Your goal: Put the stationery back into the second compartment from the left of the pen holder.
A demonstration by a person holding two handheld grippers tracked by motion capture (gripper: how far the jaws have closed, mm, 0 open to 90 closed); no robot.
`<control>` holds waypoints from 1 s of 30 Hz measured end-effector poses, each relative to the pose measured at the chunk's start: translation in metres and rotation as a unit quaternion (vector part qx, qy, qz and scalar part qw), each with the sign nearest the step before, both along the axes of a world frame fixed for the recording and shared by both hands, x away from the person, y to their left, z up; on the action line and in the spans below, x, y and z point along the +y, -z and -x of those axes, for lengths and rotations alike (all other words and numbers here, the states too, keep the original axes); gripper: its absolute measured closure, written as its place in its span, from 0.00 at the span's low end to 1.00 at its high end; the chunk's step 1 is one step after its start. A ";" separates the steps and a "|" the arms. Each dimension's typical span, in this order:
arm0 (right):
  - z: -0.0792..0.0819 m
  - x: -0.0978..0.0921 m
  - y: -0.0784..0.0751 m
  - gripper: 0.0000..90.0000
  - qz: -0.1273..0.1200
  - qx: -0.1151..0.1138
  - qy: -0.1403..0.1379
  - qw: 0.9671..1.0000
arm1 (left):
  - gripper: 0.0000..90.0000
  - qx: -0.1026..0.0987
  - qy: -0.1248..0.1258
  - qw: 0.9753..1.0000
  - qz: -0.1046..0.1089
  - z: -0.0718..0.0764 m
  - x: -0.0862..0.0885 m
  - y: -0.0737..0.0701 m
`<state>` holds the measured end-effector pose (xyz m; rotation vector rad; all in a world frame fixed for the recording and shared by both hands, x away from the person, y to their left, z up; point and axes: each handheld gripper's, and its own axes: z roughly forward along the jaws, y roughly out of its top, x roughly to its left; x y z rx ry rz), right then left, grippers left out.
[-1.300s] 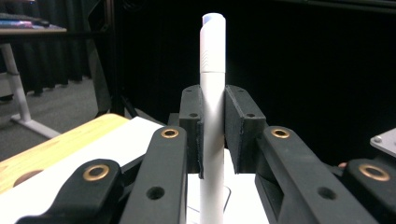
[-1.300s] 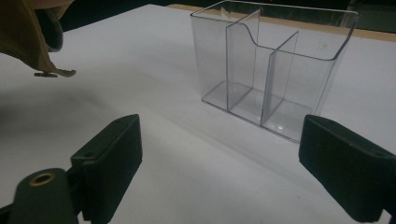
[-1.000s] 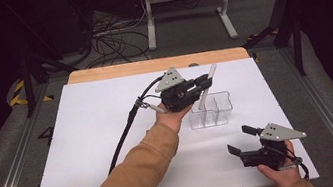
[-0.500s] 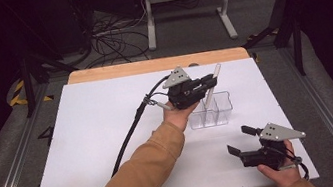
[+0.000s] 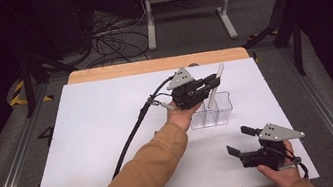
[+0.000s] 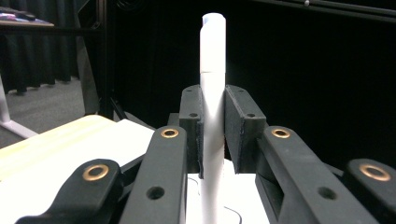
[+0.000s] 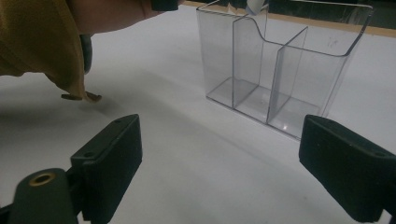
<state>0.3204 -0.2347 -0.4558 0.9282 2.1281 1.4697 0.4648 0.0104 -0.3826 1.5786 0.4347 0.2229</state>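
The thing in hand is a slim white plastic marker pen, a smooth round barrel with a cap section at the top, marked off by a thin seam, and a rounded tip. In the left gripper view it stands upright between the two black jaws of the left hand-held gripper, which are closed on its barrel about midway, pads pressing it from both sides. From the high view the same pen leans a little, its upper end tilted away from the person, and its lower part reaches down over the clear plastic organiser box; the left hand-held gripper hovers just above that box's far side. Whether the pen's lower tip touches the floor of the box cannot be told.

The clear plastic organiser box is a low rectangular container with thin transparent walls, split by upright dividers into three narrow compartments side by side. In the right gripper view the floors of all three compartments are bare, and the pen's white end shows just at the top rim of the box. The box stands on the white desk.

The right hand-held gripper rests on the desk near the box, on the person's side of it, jaws spread wide and holding nothing.
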 end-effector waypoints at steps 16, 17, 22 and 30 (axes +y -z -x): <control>0.000 0.000 0.000 0.16 0.000 -0.001 -0.002 1.000 | 0.87 0.004 -0.001 1.000 -0.031 0.001 -0.002 0.007; 0.000 0.000 0.000 0.16 0.000 -0.001 -0.002 1.000 | 0.87 0.004 0.000 0.999 -0.032 0.001 -0.002 0.007; 0.000 0.001 0.000 0.16 0.000 -0.001 -0.002 1.000 | 0.87 0.001 0.000 0.999 -0.042 0.003 -0.002 0.007; -0.001 0.001 -0.001 0.16 -0.001 -0.001 -0.001 1.000 | 0.66 -0.011 -0.004 0.998 -0.057 0.007 0.000 0.002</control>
